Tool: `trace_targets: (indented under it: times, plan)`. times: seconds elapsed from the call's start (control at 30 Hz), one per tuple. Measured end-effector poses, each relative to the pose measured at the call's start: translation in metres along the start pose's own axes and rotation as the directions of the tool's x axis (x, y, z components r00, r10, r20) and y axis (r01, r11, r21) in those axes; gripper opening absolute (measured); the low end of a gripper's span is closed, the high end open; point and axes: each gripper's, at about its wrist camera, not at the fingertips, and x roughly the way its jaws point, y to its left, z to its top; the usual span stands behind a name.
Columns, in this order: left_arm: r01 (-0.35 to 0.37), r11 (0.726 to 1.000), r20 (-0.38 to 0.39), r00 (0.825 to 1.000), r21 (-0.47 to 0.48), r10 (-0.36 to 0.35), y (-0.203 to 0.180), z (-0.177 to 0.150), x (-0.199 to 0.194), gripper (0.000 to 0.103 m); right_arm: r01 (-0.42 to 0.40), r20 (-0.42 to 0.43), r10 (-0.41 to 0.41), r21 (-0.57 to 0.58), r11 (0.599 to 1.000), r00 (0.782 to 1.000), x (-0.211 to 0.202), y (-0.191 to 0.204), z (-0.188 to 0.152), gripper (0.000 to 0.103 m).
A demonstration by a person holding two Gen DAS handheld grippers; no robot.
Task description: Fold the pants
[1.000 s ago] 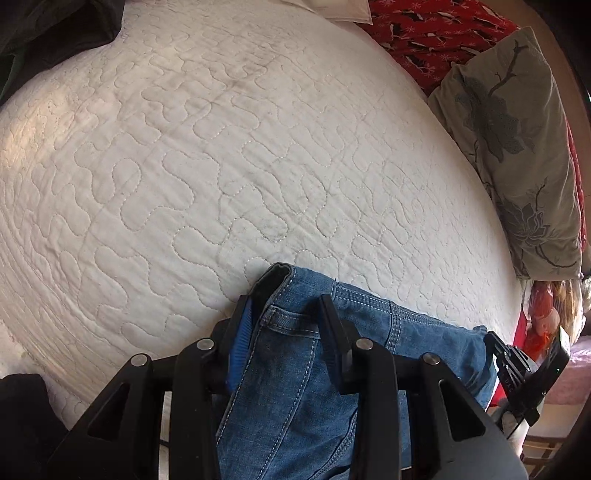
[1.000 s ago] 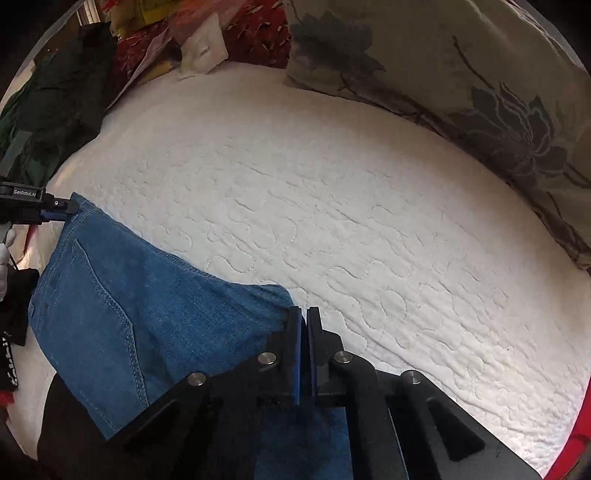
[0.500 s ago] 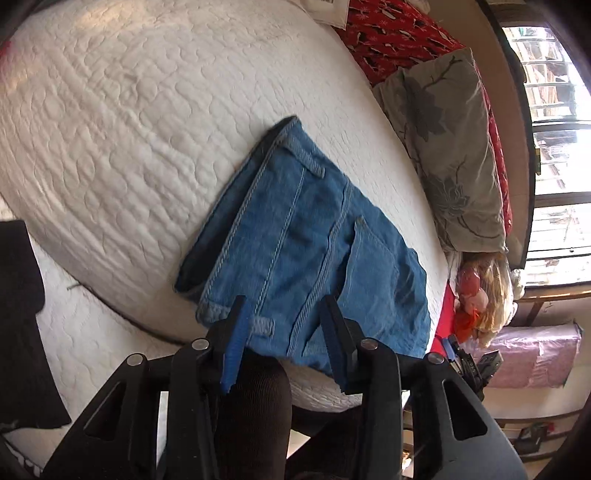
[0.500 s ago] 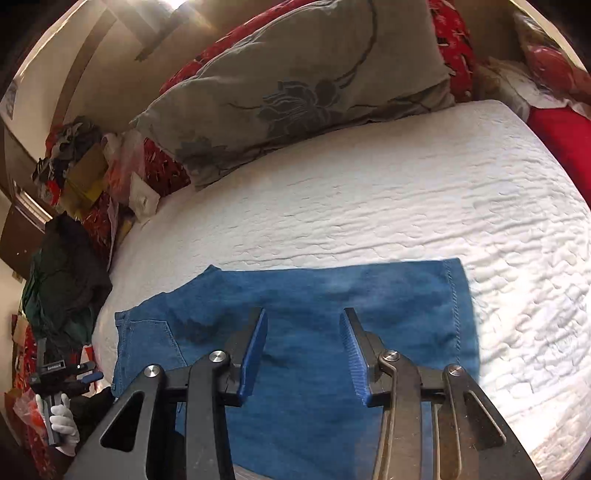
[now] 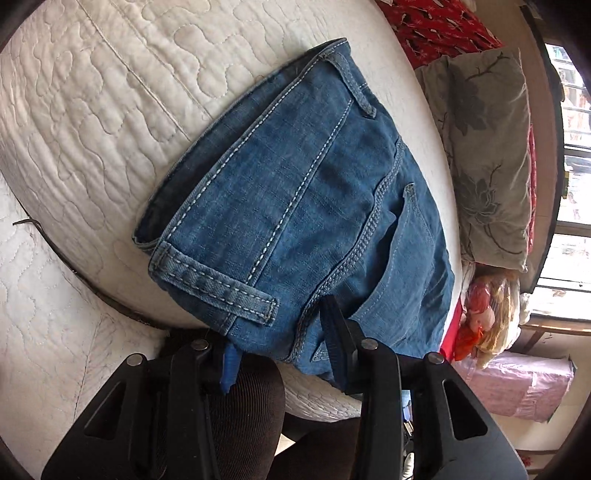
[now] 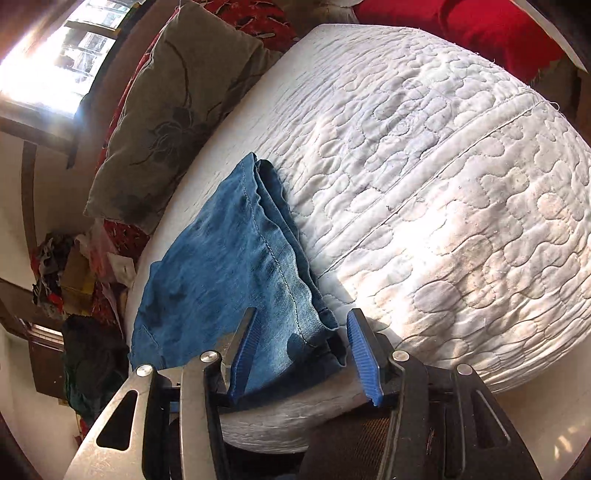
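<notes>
**Denim folded on quilt, both grippers released**

Denim pants (image 5: 306, 206) lie as a folded bundle on white quilted bedspread (image 5: 92, 92), at the near edge of the bed, close to both cameras.

L wrist view: left gripper (image 5: 280, 354) jaws spread wide, nothing between them. Blue pad of one finger (image 5: 229, 367) sits below waistband corner, in front of a dark ribbed trouser leg (image 5: 243, 406); other finger crosses in front of the lower denim edge — contact can't be judged. Waistband w/ belt loop nearest, back pocket further right.

R wrist view: right gripper (image 6: 301, 356) also released, jaws well apart, blue ribbed pads (image 6: 364, 360) showing. Hem end of pants (image 6: 236, 273) lies between and just beyond the tips; layered cuff edges stacked, slightly rumpled. Whether pads touch cloth: can't tell.

Mid: quilt (image 6: 443, 184) stretches beyond, sun patch on it.

Far: grey floral pillow (image 5: 484, 155) / (image 6: 177, 110) at bed's edge, red patterned fabric (image 5: 443, 29) beside it. Window (image 6: 74, 55) bright behind. Clutter pile (image 6: 62, 266) on far side of room.
</notes>
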Motion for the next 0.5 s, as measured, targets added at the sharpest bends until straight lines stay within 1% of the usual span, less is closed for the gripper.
trace_targets:
  times: [0.03, 0.07, 0.13, 0.17, 0.2, 0.23, 0.3, 0.33, 0.37, 0.4, 0.43, 0.47, 0.5]
  plan:
    - [-0.019, 1.0, -0.007, 1.0, -0.007, 0.019, 0.0, 0.002, 0.002, 0.037, 0.012, 0.003, -0.012, -0.013, 1.0, 1.0, 0.005, 0.002, 0.0, 0.022]
    - [-0.034, 0.999, -0.01, 0.999, -0.017, 0.034, -0.001, 0.003, 0.003, 0.033, 0.004, 0.0, -0.004, -0.022, 1.0, 1.0, 0.008, 0.005, -0.001, 0.015]
    - [-0.043, 0.999, 0.001, 0.999, -0.01, 0.043, -0.006, 0.004, -0.005, 0.019, -0.035, 0.026, 0.036, -0.022, 0.999, 0.999, -0.001, 0.011, -0.003, 0.014]
    - [-0.045, 0.999, 0.017, 0.999, 0.005, 0.045, -0.01, 0.003, -0.012, 0.011, -0.069, 0.036, 0.07, -0.028, 0.997, 0.997, -0.011, 0.015, -0.005, 0.013]
    - [-0.044, 0.999, 0.039, 0.998, 0.026, 0.043, -0.014, 0.002, -0.021, 0.011, -0.095, 0.042, 0.097, -0.036, 0.995, 0.994, -0.019, 0.019, -0.008, 0.012]
    - [-0.066, 0.997, 0.072, 0.995, 0.051, 0.062, -0.018, 0.003, -0.028, 0.011, -0.112, 0.044, 0.114, -0.042, 0.993, 0.993, -0.026, 0.022, -0.012, 0.012]
    - [-0.157, 0.983, 0.132, 0.981, 0.097, 0.144, -0.022, 0.009, -0.031, 0.011, -0.121, 0.013, 0.121, -0.03, 0.992, 0.993, -0.026, 0.019, -0.022, 0.012]
    - [-0.193, 0.977, 0.134, 0.975, 0.095, 0.179, -0.019, 0.013, -0.024, 0.011, -0.108, -0.007, 0.108, -0.012, 0.994, 0.994, -0.019, 0.012, -0.027, 0.013]
    - [-0.202, 0.977, 0.104, 0.975, 0.067, 0.194, -0.011, 0.017, -0.016, 0.011, -0.079, -0.03, 0.079, 0.004, 0.997, 0.996, -0.008, 0.004, -0.031, 0.013]
    - [-0.192, 0.981, 0.076, 0.979, 0.038, 0.188, -0.004, 0.019, -0.008, 0.011, -0.035, -0.036, 0.035, 0.015, 0.999, 0.999, 0.0, -0.003, -0.035, 0.013]
    - [-0.181, 0.983, 0.067, 0.981, 0.022, 0.18, 0.001, 0.02, -0.004, 0.012, -0.025, -0.036, 0.026, 0.027, 0.999, 0.999, 0.008, -0.009, -0.036, 0.013]
    - [-0.165, 0.986, 0.069, 0.984, 0.011, 0.163, 0.003, 0.02, -0.006, 0.012, -0.042, -0.031, 0.044, 0.045, 0.998, 0.999, 0.01, -0.013, -0.038, 0.013]
    - [-0.157, 0.987, 0.064, 0.986, 0.019, 0.155, 0.003, 0.021, -0.009, 0.013, -0.058, -0.021, 0.059, 0.066, 0.996, 0.998, 0.009, -0.015, -0.039, 0.014]
